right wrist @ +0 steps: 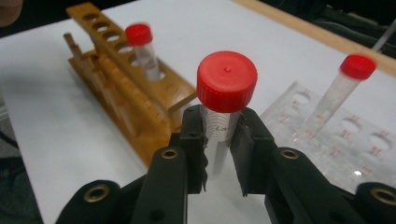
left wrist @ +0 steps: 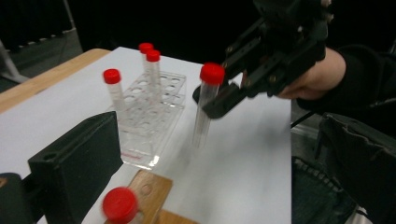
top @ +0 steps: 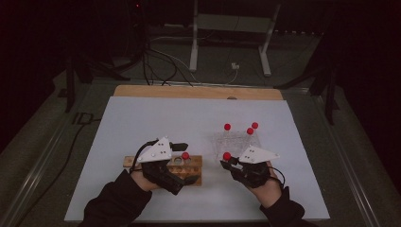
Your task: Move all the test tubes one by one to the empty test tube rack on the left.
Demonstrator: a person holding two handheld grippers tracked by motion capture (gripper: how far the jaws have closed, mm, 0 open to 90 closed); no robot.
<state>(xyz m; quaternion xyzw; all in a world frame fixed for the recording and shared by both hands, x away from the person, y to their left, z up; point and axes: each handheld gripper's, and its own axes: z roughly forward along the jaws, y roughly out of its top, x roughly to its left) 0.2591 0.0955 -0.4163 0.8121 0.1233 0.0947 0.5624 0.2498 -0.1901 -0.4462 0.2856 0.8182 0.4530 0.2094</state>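
Between the two racks, your right gripper holds a tube upright, jaws clamped on its clear body just under the red cap, long axis vertical, lower end hanging free above the white mat. The wooden rack lies to that gripper's left in the high view, its row of holes running left to right, and one tube already stands in it (the holes beside it look free in the right gripper view). That is the relation to watch: I judge the held tube must travel sideways toward the wooden rack and then come down along its own axis into an open hole, so keep it plumb and high enough to clear the rack's top edge. Your left gripper sits over the wooden rack, near the standing tube; one jaw shows in its own view with nothing held, and its two jaws stand apart in the high view, so I read it as open. It is the nearer hand to the rack and could crowd the approach. The clear rack, with three tubes still standing, is just beyond your right gripper; the mat between the racks is bare.
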